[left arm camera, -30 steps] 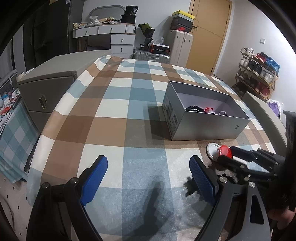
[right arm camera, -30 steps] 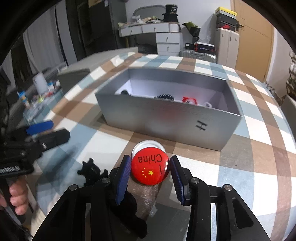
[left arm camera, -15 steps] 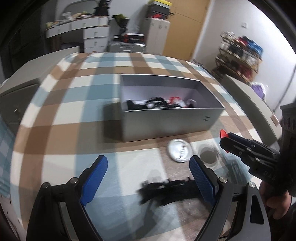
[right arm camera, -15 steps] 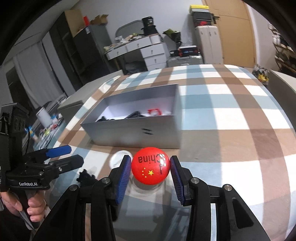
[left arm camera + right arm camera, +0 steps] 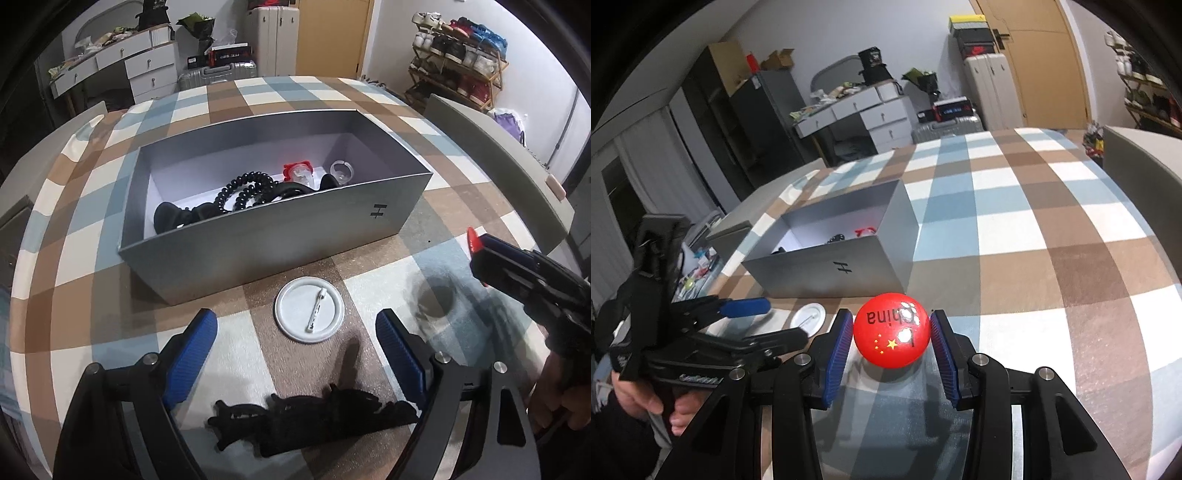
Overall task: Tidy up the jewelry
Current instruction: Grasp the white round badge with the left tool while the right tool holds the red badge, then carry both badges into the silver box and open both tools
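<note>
Above the table, red badge now lifted in right tongs, box next; left tongs agape over white badge.

Setting: a lived-in room of a home, used for storage and dressing. Indicators: a white dressing table with drawers cluttered on top; hard-shell suitcases standing against the wall; stacked shoe boxes beside a wooden door; an open shoe rack filled with sneakers. The worktop carries a blue, brown and white checked cloth.
</note>
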The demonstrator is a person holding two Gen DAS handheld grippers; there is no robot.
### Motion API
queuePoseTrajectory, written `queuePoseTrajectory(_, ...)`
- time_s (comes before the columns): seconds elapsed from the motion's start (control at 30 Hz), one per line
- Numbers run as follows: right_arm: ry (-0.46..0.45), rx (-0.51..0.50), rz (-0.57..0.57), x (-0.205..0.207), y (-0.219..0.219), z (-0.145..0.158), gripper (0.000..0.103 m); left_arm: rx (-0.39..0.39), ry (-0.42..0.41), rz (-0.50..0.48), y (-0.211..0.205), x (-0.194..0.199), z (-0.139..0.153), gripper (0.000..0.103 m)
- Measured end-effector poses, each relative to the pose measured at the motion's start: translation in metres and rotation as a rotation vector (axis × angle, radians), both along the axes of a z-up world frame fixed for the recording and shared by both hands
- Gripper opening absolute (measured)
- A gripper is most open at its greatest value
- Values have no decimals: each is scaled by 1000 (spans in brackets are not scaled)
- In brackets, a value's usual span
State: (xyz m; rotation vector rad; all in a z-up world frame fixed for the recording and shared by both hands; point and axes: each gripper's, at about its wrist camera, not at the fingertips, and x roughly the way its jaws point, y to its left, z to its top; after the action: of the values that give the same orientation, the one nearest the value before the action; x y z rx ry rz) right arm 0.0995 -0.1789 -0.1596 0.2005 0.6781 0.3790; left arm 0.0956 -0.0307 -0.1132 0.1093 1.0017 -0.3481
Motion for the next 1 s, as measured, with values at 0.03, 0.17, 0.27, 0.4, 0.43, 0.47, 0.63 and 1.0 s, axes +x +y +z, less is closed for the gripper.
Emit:
queuePoseTrajectory(0.03, -8, -2, 5, -1, 0, 1, 42, 1, 3, -2, -1, 1, -1, 79)
queuePoseTrajectory(0.17, -14, 18, 17, -3, -1, -1, 42, 10, 23, -14, -7, 3, -6, 71)
queuePoseTrajectory(0.27, -16, 21, 18, -3, -2, -1, 42, 32, 14, -25, -12, 3, -7, 67)
queuePoseTrajectory(0.4, -24, 25, 16, -3, -4, 0, 42, 74, -2, -23, -17, 5, -7, 52)
queuePoseTrajectory(0.43, -23, 26, 17, -3, -4, -1, 42, 69, 2, -30, -18, 5, -6, 48)
queuePoseTrajectory(0.47, -23, 28, 19, -4, -4, -1, 42, 73, 0, -32, -19, 5, -5, 39)
queuePoseTrajectory(0.63, -27, 31, 21, -5, -5, -1, 42, 91, -4, -41, -23, 4, -5, 37)
queuePoseTrajectory(1.0, -37, 41, 7, -7, -6, 5, 42, 55, -19, -15, -14, -6, 8, 37)
